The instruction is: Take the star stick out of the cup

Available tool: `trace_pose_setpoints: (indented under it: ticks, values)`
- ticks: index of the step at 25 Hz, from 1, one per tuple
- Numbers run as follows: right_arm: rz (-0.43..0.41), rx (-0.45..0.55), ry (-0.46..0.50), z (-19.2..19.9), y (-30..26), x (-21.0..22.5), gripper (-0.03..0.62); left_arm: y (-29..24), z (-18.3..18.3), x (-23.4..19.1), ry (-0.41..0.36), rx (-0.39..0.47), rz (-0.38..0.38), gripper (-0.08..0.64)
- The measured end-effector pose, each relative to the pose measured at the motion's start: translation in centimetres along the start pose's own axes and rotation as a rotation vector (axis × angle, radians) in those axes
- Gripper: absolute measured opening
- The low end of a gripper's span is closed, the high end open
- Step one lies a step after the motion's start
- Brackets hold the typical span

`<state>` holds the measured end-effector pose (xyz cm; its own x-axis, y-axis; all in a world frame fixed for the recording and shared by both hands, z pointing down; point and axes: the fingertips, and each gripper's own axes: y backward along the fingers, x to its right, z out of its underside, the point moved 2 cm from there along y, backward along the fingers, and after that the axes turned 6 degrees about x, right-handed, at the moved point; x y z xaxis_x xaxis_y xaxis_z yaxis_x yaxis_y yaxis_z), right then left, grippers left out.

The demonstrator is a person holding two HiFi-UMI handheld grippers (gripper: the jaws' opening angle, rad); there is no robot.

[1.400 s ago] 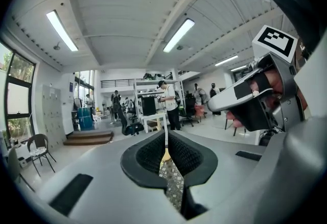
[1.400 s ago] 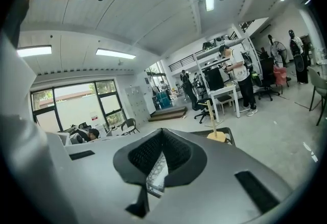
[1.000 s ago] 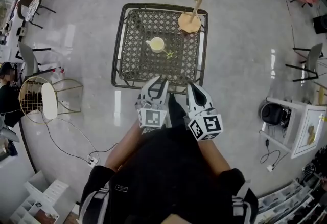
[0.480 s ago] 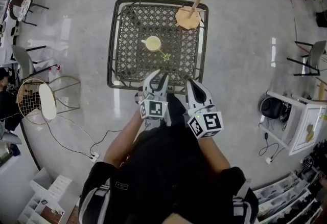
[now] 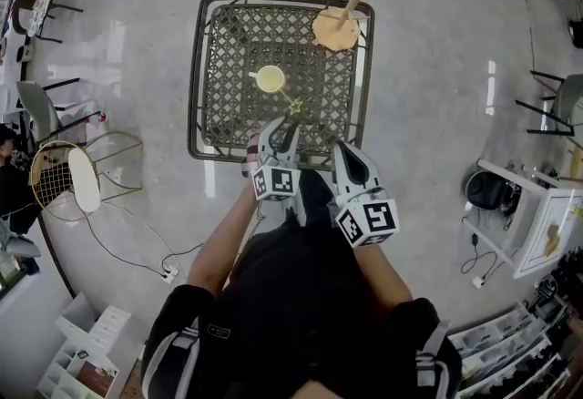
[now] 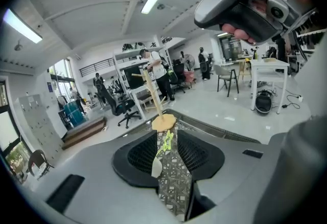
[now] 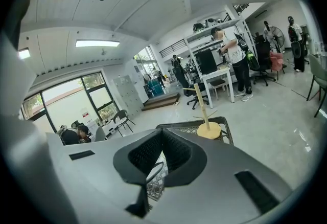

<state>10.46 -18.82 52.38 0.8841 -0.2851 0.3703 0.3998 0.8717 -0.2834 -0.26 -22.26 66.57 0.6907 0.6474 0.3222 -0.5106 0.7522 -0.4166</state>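
Star stick (image 5: pixel 291 102) leans out of the cream cup (image 5: pixel 271 78) near the middle of the dark lattice table (image 5: pixel 205 69). Its shaft slants over the rim toward the table's near edge, and the yellow-green star sits at the outer end, to the cup's near right.

Well left of the table, on the pale glossy floor (image 5: pixel 428 115), stands a gold wire chair (image 5: pixel 77 179) with a white seat.

On the table itself the cup comes first, then the star, then a wooden peg stand (image 5: pixel 337 26) in the far right corner.

Over the table's near edge hangs the left gripper (image 5: pixel 283 123), pointed at the star and just short of it. Its jaws have just been opening and stand wide apart, released, with nothing between the pads (image 6: pixel 138 154). The left gripper view shows the star, part of the cup and the stand lined up through the gap, ahead of the tips.

Just right of it, also at the table's near edge, the right gripper (image 5: pixel 342 149) is clenched. Its tips meet on nothing, and only lattice shows in the slit behind them.

Well right of the table stand a grey chair (image 5: pixel 551 106) and a small white side table (image 5: pixel 547 206), with a black round object (image 5: pixel 487 201) just beside it on the side nearer the lattice table.
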Motion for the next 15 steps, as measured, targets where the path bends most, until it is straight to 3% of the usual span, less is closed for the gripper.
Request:
trace_pose_setpoints:
  ticks: [15]
  values:
    - [0.02, -0.044, -0.017, 0.9, -1.8, 2.3, 0.0, -3.7, 3.7, 0.3, -0.054, -0.071, 0.011, 0.135]
